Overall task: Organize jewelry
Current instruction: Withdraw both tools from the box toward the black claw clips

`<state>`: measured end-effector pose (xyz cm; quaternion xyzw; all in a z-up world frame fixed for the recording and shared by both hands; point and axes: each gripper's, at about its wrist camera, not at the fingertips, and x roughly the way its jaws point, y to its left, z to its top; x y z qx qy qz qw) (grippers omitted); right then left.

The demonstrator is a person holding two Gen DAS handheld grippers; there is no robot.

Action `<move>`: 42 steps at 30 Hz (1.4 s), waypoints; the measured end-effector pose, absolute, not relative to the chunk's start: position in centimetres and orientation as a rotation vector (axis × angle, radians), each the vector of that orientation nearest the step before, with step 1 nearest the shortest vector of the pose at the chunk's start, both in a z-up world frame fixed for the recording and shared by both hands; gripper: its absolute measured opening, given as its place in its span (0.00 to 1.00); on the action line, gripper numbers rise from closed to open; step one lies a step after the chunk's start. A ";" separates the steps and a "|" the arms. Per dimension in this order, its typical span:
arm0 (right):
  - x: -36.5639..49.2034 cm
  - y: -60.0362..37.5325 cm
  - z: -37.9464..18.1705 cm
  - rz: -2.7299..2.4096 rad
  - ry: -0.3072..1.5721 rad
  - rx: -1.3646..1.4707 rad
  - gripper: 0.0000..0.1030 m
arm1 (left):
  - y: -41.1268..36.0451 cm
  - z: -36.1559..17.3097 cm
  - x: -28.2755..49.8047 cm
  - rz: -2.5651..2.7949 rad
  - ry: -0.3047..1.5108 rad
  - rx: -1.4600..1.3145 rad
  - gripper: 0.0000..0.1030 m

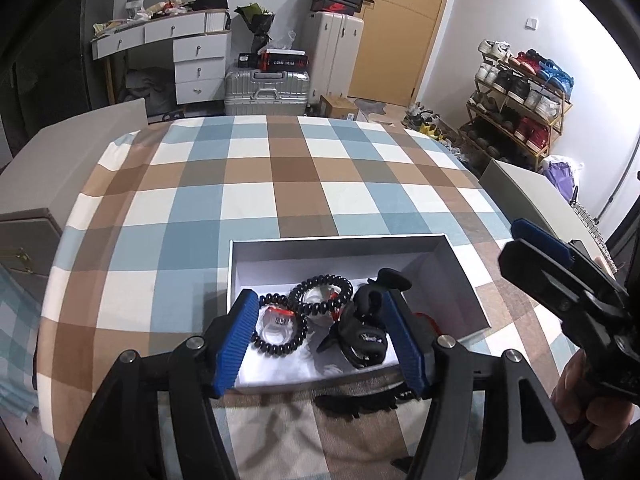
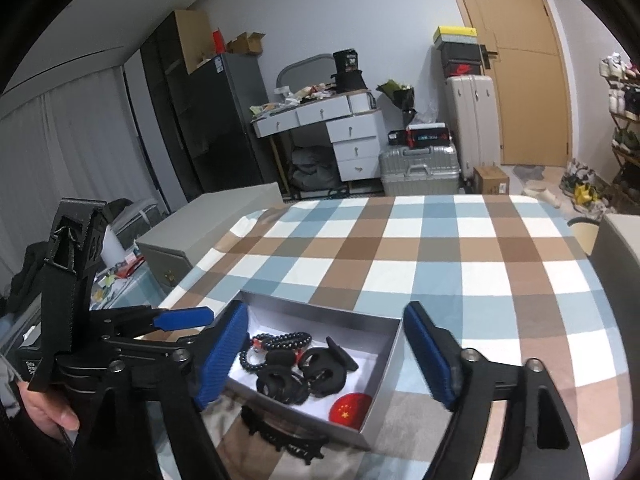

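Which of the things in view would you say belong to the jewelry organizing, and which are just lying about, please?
Part of the job:
- white box
- black bead bracelets
- black hair claw
- red badge
- black toothed piece in front of the box
- left gripper, right gripper, both open

Lying about:
- suitcases
- shoe rack
- white desk
- checked cloth, just the work surface

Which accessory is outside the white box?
The black toothed hair clip on the checked cloth before the box's near wall; the bead bracelets and red badge lie inside.
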<state>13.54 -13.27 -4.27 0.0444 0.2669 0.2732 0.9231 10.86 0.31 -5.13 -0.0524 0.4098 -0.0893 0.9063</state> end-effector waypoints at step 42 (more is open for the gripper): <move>2.7 -19.4 -7.8 0.372 0.679 0.046 1.00 | -7.6 -10.3 1.8 -0.238 1.068 0.065 0.81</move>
